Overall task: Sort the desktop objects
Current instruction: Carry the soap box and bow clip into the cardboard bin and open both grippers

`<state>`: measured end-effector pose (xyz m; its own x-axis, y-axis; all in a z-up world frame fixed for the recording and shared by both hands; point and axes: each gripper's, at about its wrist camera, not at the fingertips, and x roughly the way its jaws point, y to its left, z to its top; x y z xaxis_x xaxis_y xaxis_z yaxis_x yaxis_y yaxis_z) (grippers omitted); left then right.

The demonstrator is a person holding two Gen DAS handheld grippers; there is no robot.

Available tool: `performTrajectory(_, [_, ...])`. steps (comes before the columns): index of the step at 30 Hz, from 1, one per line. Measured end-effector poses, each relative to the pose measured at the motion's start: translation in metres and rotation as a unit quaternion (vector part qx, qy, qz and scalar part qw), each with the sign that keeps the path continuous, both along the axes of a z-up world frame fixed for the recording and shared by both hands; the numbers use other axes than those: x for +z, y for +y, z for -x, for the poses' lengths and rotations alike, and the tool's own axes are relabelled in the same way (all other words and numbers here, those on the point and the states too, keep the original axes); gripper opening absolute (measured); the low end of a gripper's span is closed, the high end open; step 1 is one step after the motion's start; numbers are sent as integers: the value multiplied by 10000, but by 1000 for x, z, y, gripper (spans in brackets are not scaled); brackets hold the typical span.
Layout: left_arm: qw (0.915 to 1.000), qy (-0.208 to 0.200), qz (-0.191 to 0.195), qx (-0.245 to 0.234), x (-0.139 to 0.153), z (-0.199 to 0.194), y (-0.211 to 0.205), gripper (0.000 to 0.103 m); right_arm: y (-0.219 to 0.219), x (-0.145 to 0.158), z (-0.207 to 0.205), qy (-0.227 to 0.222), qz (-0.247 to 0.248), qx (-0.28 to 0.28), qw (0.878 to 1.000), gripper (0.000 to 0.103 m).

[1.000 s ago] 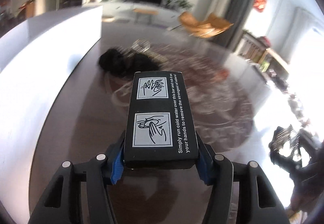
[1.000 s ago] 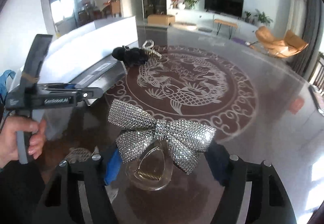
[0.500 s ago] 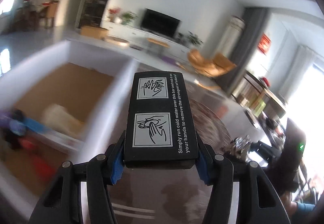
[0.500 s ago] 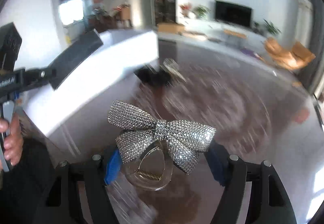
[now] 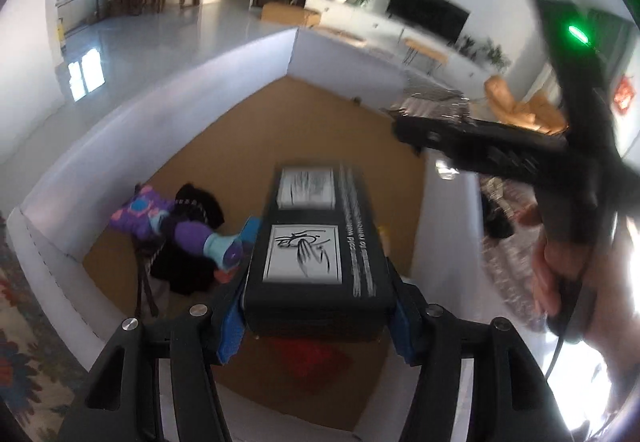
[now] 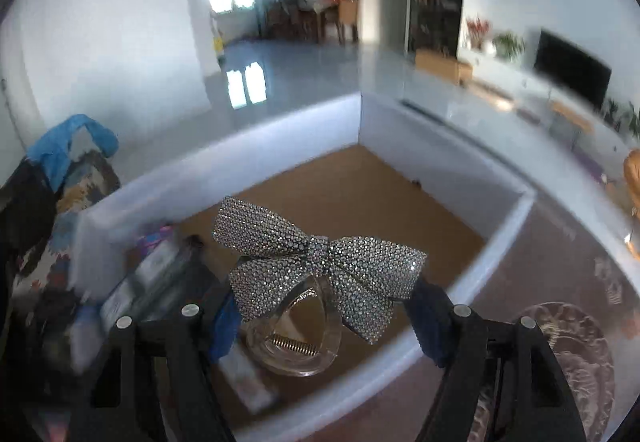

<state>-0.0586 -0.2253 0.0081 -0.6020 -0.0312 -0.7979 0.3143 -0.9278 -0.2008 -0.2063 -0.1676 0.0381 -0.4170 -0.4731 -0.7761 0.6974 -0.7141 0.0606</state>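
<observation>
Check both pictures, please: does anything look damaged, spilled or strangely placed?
Nothing stands out. The left gripper, jaws opening, carries a black rectangular box over the white-walled cardboard bin. The right gripper carries a rhinestone bow hair clip there too.

black box (image 5: 316, 238) | hand pictograms visible | side print blurred, unreadable

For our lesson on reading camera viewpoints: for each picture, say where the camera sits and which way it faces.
Left wrist: sits on the left gripper, looks down into the white box; the gripper's jaws are opening around the black box; the person's hand shows.
Right wrist: sits on the right gripper, looks down into the white box; the gripper is shut on the bow hair clip.
Shared: the white box and the television.
</observation>
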Motion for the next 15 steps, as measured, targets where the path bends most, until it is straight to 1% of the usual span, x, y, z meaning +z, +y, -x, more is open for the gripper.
performTrajectory(1, [9999,-99,63,66,-3,3,1,71,-6,-9,8,-194,-146,-66,9997,76])
performTrajectory(2, [9999,-88,82,116,-5,-3,-3,72,-10,-21,15,-368,-386,-198,9984,78])
performTrajectory(4, [10000,31,6,73,-4,-7,0,73,-10,-26,13,-377,-536,-217,9976,78])
performTrajectory(5, [9999,144,-3,56,0,-11,3,73,-4,-23,4,-225,-495,-179,9984,78])
performTrajectory(6, [9997,239,32,53,3,-15,5,73,4,-19,-2,-82,-399,-144,9991,78])
performTrajectory(7, [9994,342,90,45,8,-19,6,73,13,-14,-10,75,-278,-112,9995,81])
performTrajectory(8, [9986,492,190,15,14,-23,15,77,31,-4,-23,342,-71,-110,9993,89])
performTrajectory(9, [9979,600,258,-30,18,-26,21,81,44,2,-36,520,110,-130,9985,95])
performTrajectory(10, [9969,713,337,-77,22,-27,27,90,59,9,-44,704,322,-169,9969,103])
performTrajectory(11, [9956,829,429,-106,25,-30,34,93,78,14,-50,821,491,-244,9951,103])
performTrajectory(13, [9932,998,560,-209,30,-30,48,94,94,20,-47,763,708,-350,9940,103])
performTrajectory(15, [9933,969,605,-167,27,-20,53,94,111,21,-41,475,843,-442,9943,103])
